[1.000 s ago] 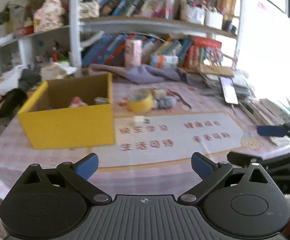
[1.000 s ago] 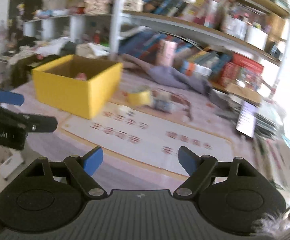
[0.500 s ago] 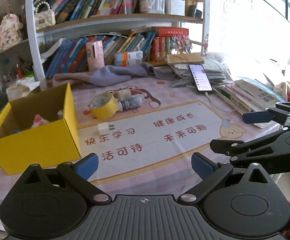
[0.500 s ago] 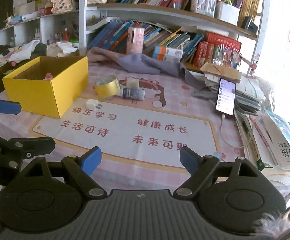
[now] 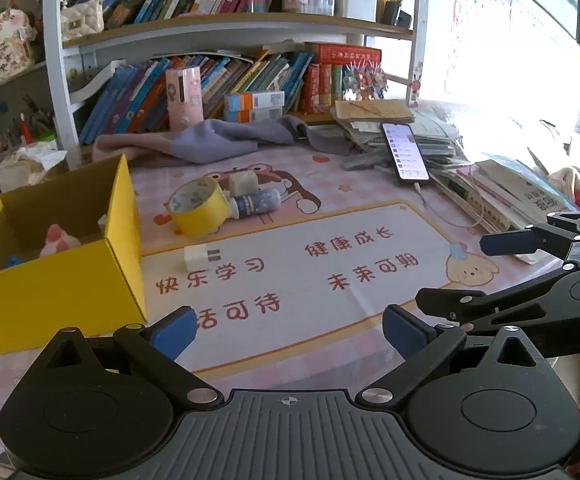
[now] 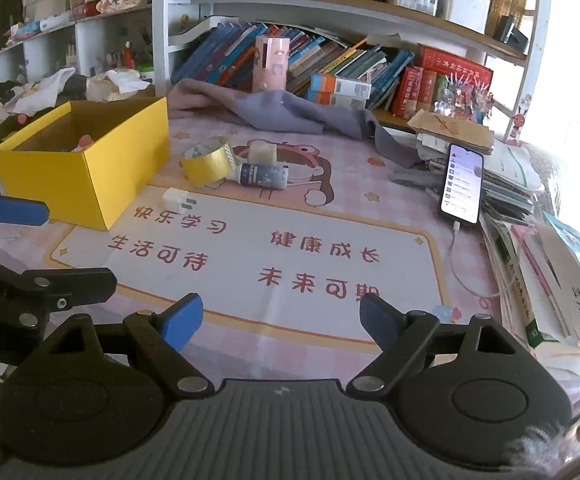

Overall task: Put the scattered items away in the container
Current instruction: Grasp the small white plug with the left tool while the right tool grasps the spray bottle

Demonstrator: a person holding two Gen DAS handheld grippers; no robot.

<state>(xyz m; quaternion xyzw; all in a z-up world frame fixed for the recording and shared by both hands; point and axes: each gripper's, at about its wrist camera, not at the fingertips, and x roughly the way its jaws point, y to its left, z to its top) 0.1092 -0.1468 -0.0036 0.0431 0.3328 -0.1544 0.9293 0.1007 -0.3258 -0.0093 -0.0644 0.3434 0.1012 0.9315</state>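
While the yellow box [image 5: 62, 264] stands open at the left of the table [image 5: 369, 168], the loose things lie just to its right: a tape roll [image 5: 198, 208] on its side, a small bottle [image 5: 256, 203] lying against the roll, a pale block [image 5: 243, 179] touching the bottle from behind, and a white plug [image 5: 202, 257] alone on the printed mat [image 5: 329, 280], nearer the box's corner. From the left wrist, the box's inside shows a pink-and-white toy [image 5: 60, 240] and a bit of blue on the floor; from the right wrist only the toy's top peeks over the wall. That view shows the plug's [image 6: 178, 200] prongs, which the other leaves as dark marks.

Both grippers hang over the near edge of the table, well apart from everything. The left gripper [image 5: 290, 326] has its jaws spread wide with nothing between them; the right gripper [image 6: 280, 318] is likewise wide and empty.

A phone [image 6: 461, 184] on a cable leans on stacked books [image 6: 549, 280] at the right, and a grey cloth [image 6: 290, 114] sprawls before the bookshelf [image 6: 329, 12].
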